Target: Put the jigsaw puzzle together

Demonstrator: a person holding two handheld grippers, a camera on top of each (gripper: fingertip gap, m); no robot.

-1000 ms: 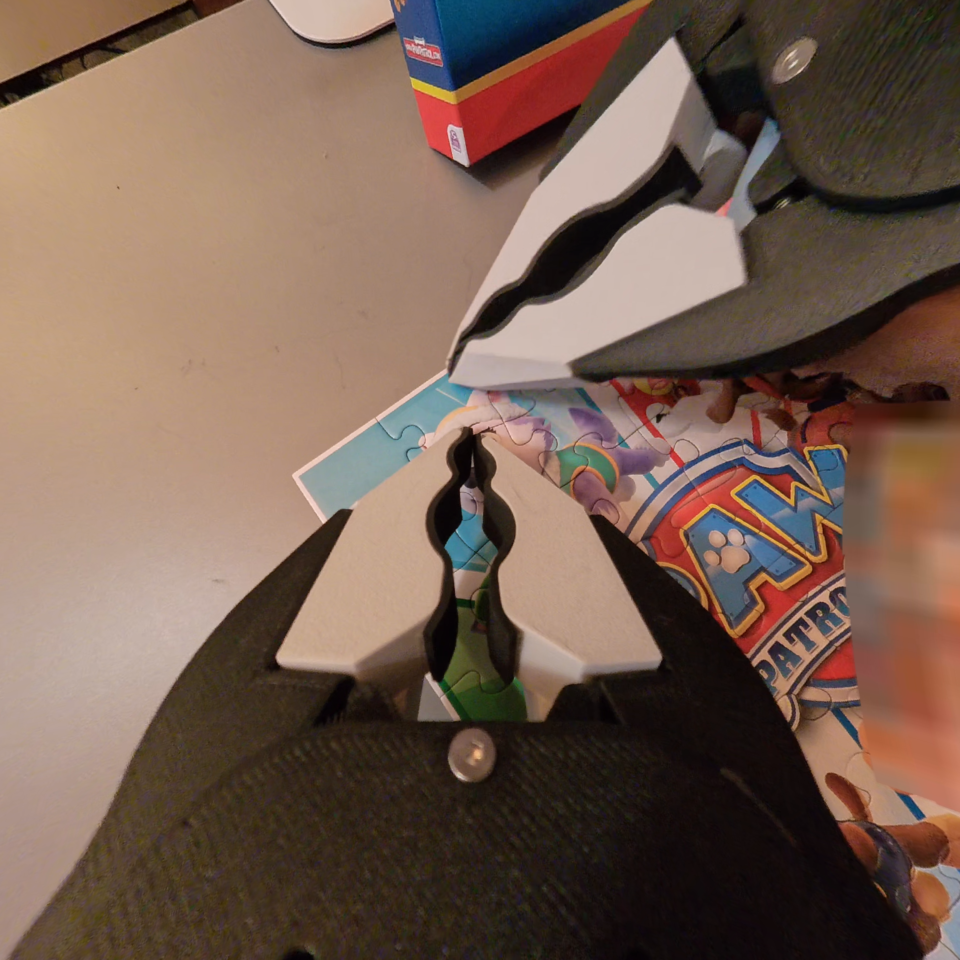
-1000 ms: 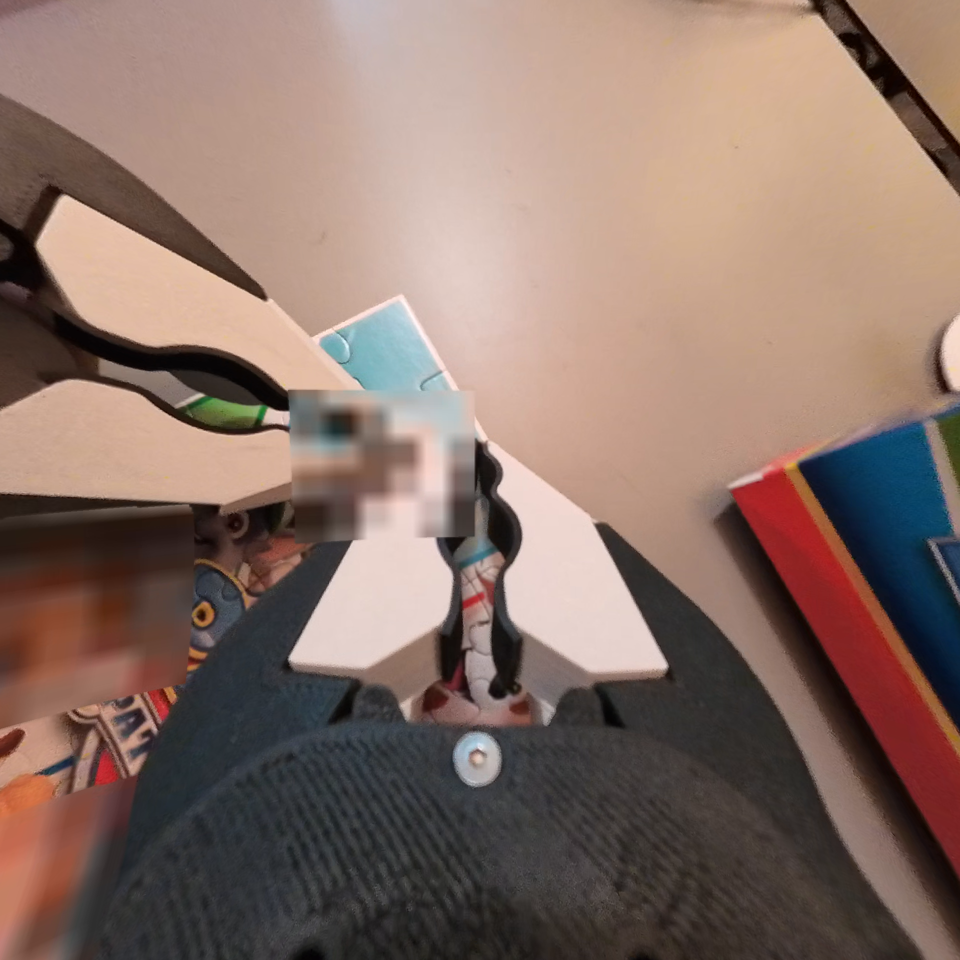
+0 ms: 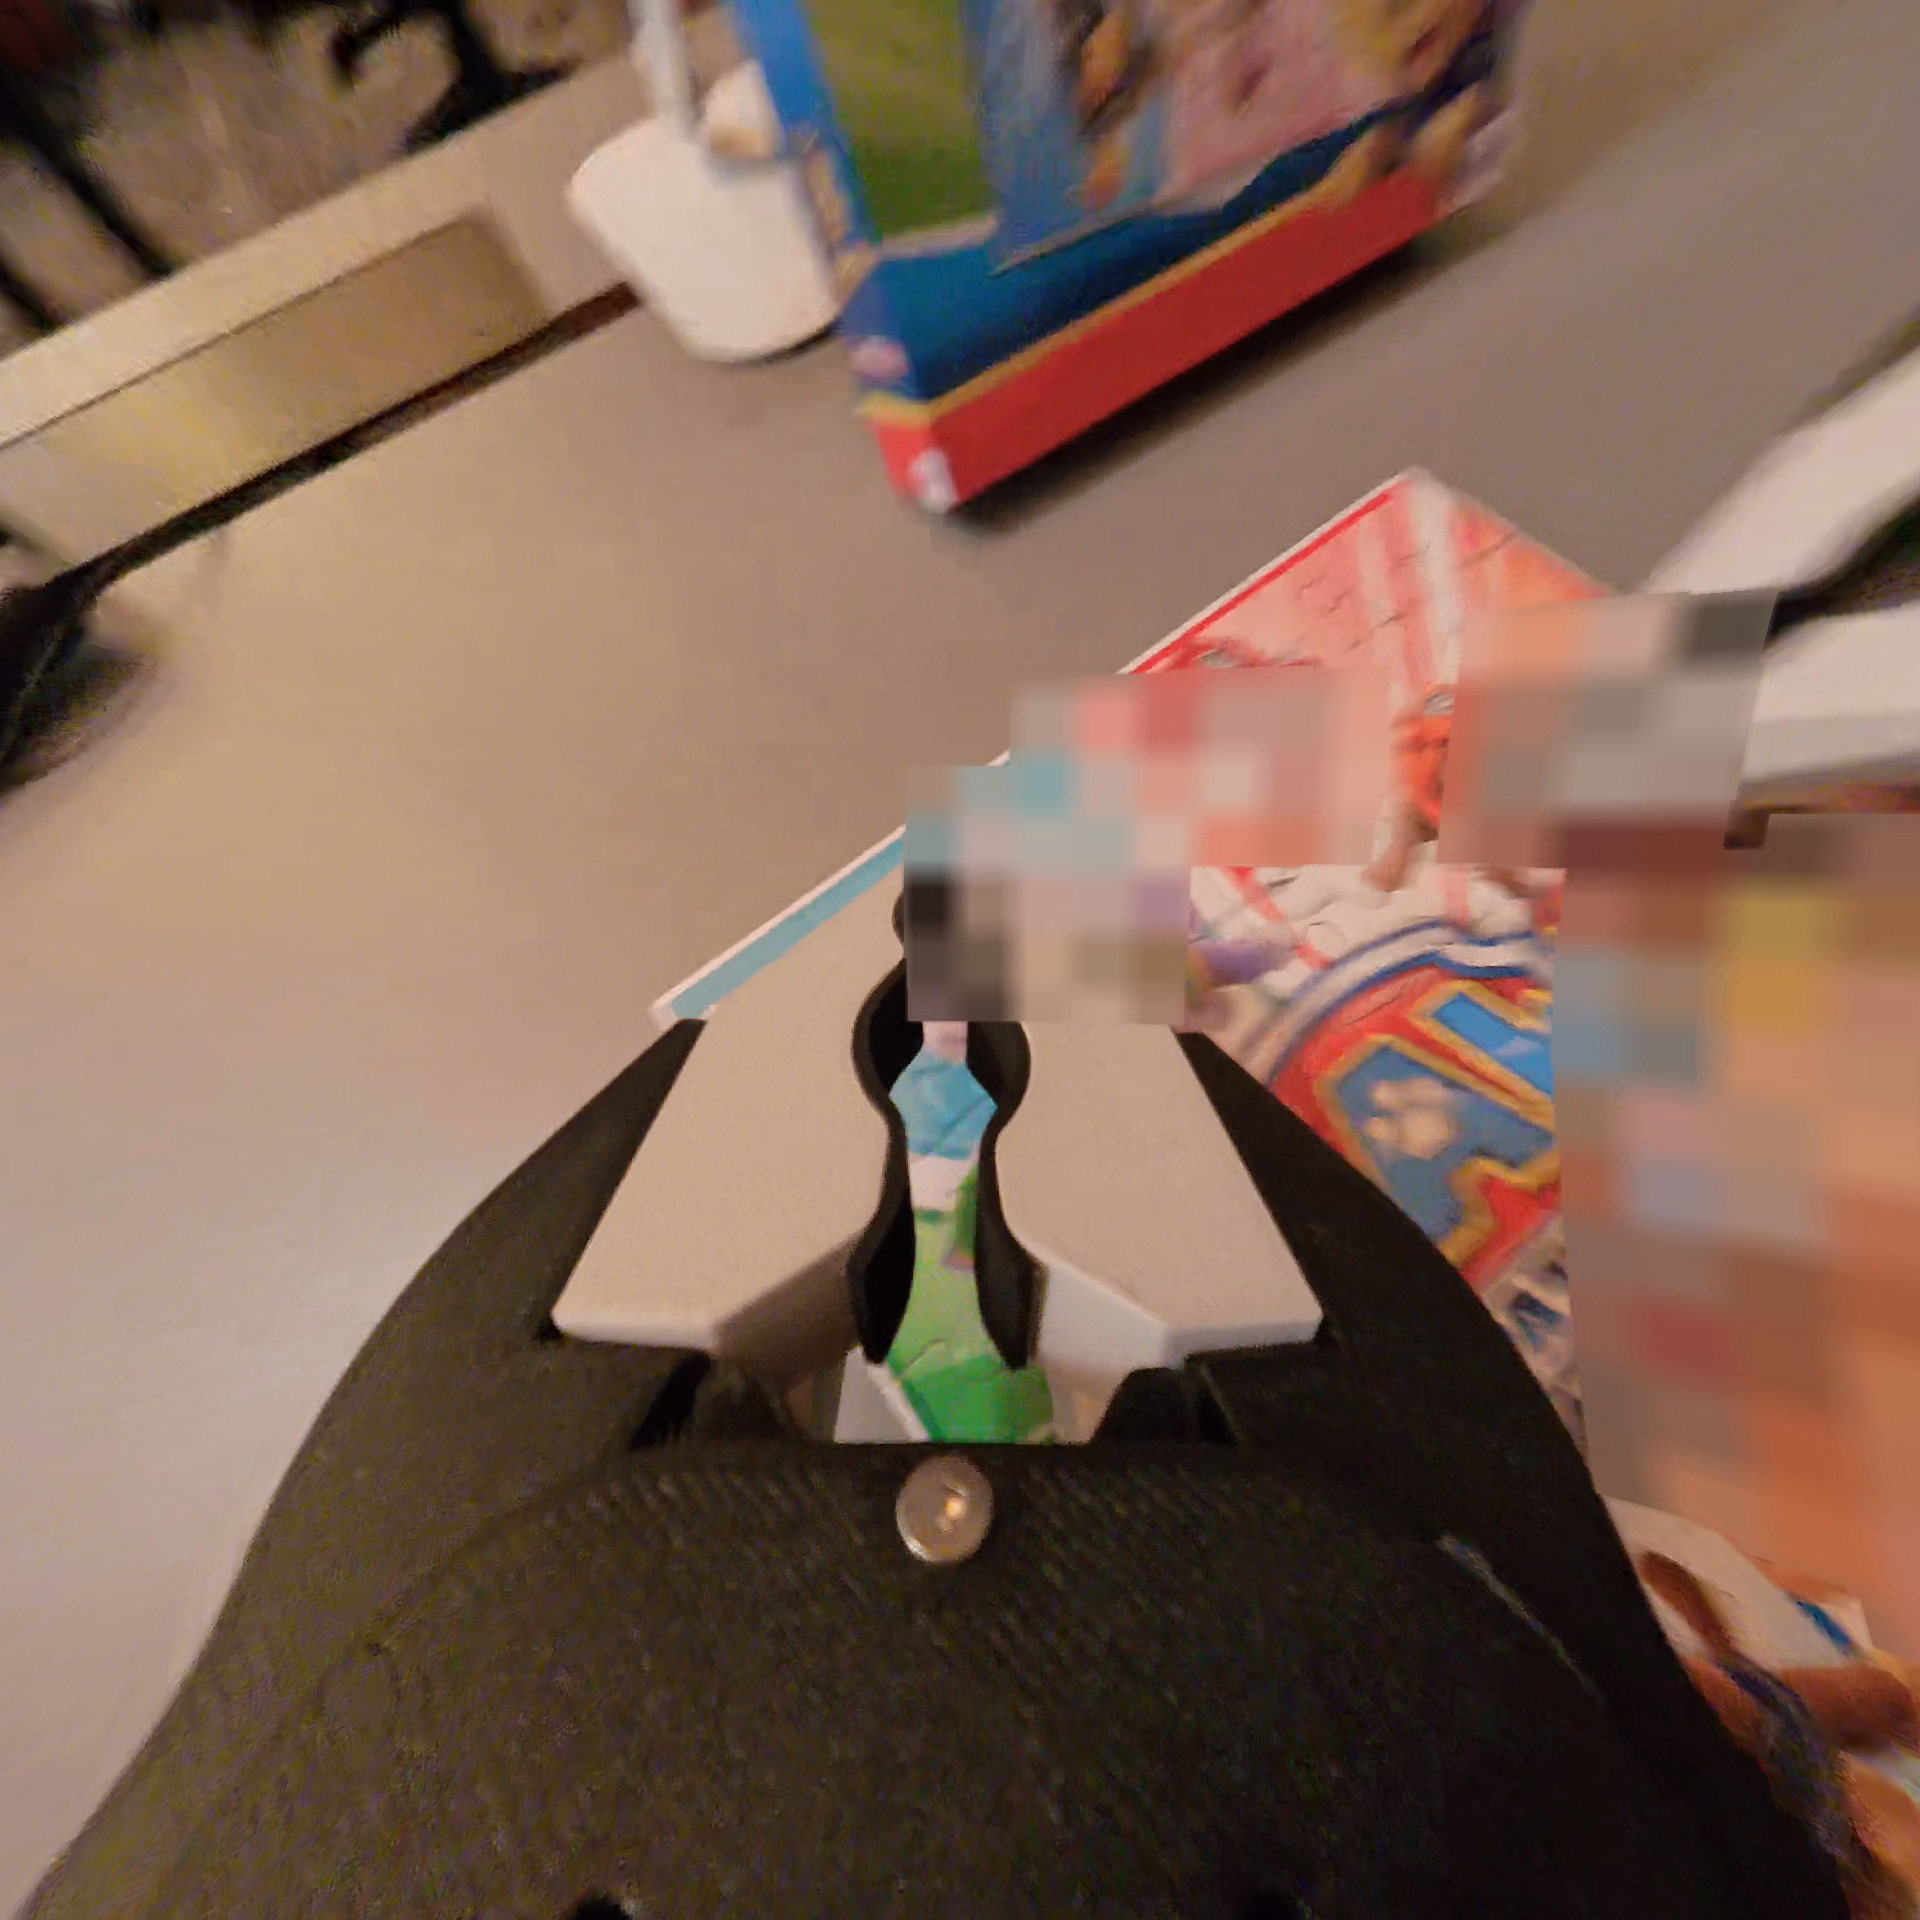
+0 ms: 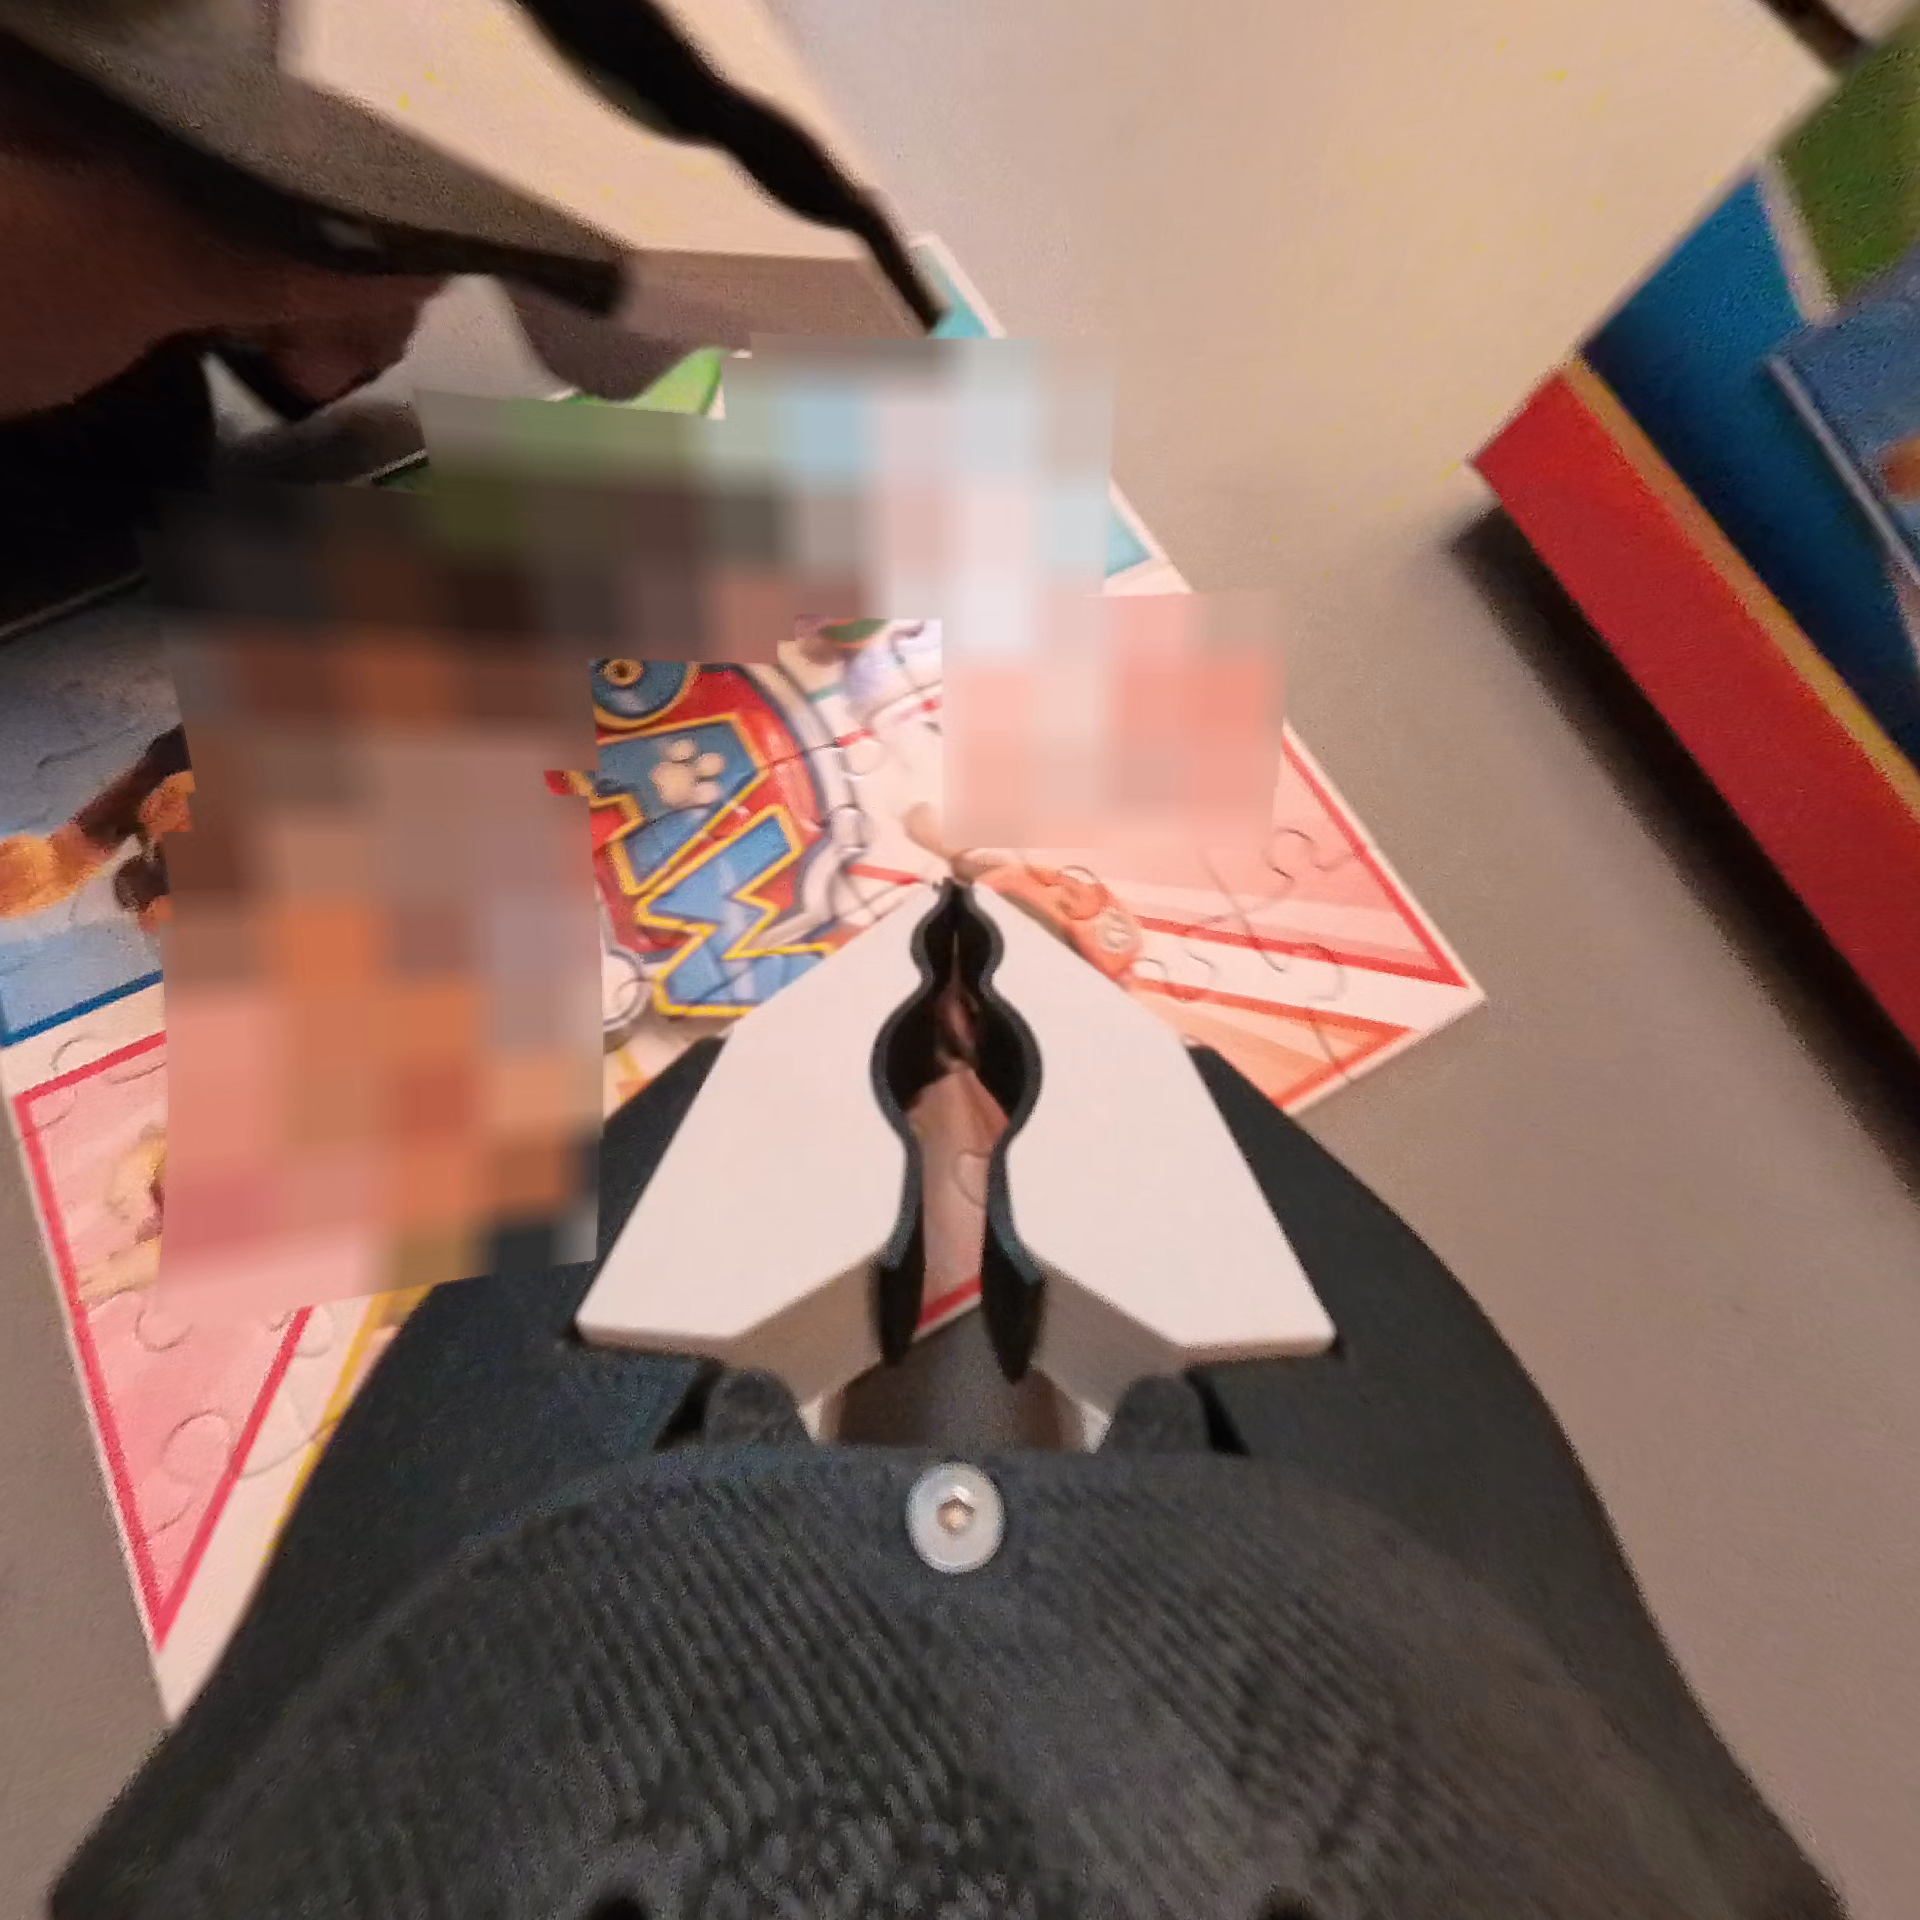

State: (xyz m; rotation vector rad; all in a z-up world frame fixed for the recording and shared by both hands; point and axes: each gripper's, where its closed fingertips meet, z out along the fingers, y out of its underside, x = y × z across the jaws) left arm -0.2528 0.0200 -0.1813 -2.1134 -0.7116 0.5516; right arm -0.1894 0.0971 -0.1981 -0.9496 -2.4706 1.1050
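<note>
Jigsaw puzzle (image 4: 1299,935), assembled and brightly printed with cartoon art and a red, blue and yellow emblem, lies flat on the grey worktop (image 3: 416,831). Much of its face is covered by mosaic patches. The right tool (image 4: 951,894) hangs over the puzzle's red-striped corner area, its two pale fingers (image 4: 790,1122) clenched tip to tip with nothing gripped; only the puzzle's surface shows through the wavy slot between them. The left tool (image 3: 940,935) sits above the puzzle's light-blue edge, near a corner; its tips are hidden behind a mosaic patch, so I cannot tell whether they meet, though the fingers stand close together and blue and green print shows through the slot. In the right wrist view the left tool (image 4: 894,281) appears blurred at the upper left, above the puzzle's far side. A red, blue and yellow cardboard box (image 3: 1091,343) stands on the worktop beyond the puzzle, with a white stand (image 3: 717,260) just beside it.
</note>
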